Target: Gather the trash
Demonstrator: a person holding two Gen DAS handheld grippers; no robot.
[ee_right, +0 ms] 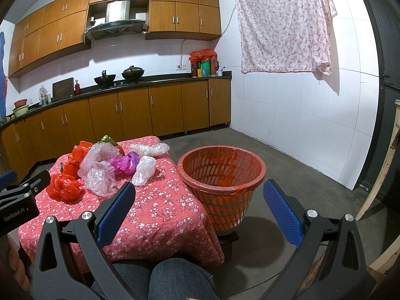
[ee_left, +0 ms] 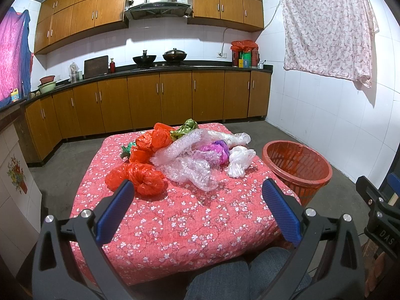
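Left gripper (ee_left: pixel 197 210) is held wide open w/ nothing between its blue pads (ee_left: pixel 116 208), raised above the near part of a low table (ee_left: pixel 175 225) covered w/ a red flowered cloth. Right gripper (ee_right: pixel 198 211) is likewise spread wide and empty, aimed between the table's right edge and the basket.

On the far half of the table a heap of trash is seen. From left to right: a crumpled red plastic bag (ee_left: pixel 140 177) nearest the left pad; more red bags (ee_left: pixel 152 141) piled behind it, w/ a green scrap (ee_left: pixel 127 148) at their left; a green-gold wrapper (ee_left: pixel 186 127) at the back; clear bubble wrap (ee_left: pixel 190 167) spread across the middle; a purple bag (ee_left: pixel 220 150) tucked against it; a white bag (ee_left: pixel 240 161) at the right end; a clear bag (ee_left: pixel 237 137) behind that.

Just beside the table's right side a red slotted basket (ee_right: pixel 222 175) is stood, lined w/ a red bag, w/ no loose trash visible inside. Jeans-clad knees (ee_right: pixel 175 280) are seen at the bottom edge.
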